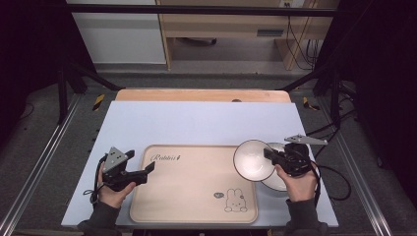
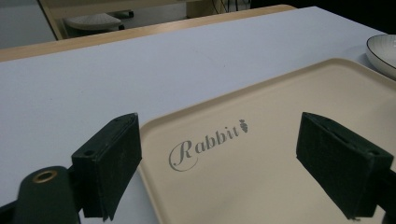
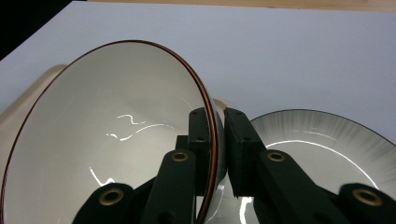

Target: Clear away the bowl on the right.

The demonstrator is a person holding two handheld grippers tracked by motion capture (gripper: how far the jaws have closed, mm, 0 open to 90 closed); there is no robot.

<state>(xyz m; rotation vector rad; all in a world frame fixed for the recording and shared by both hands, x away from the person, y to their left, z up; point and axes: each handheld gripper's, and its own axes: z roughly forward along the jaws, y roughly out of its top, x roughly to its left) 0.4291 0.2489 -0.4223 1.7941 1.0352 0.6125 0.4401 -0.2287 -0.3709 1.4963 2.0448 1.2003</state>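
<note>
White bowl [image 3: 107, 140] w/ red-brown rim, tilted, pinched by right gripper [image 3: 217, 140]; left gripper [image 2: 219, 163] wide.

tray [image 1: 192, 196] on table [image 1: 196, 123], bowl [image 1: 253, 160] over its right edge, plate [image 1: 275, 184] beside

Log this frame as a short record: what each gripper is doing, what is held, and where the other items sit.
Held item: white bowl with a red-brown rim, tilted, above the tray's right edge
Right gripper: shut on the bowl's rim, one jaw inside, one outside
Left gripper: open, nothing between the jaws, at the tray's left edge
Tray: beige rectangular plastic tray with "Rabbit" lettering and a rabbit drawing, nothing on it
Plate: white plate with a dark rim, right of the tray, under the bowl
Surface: pale blue tabletop
</note>
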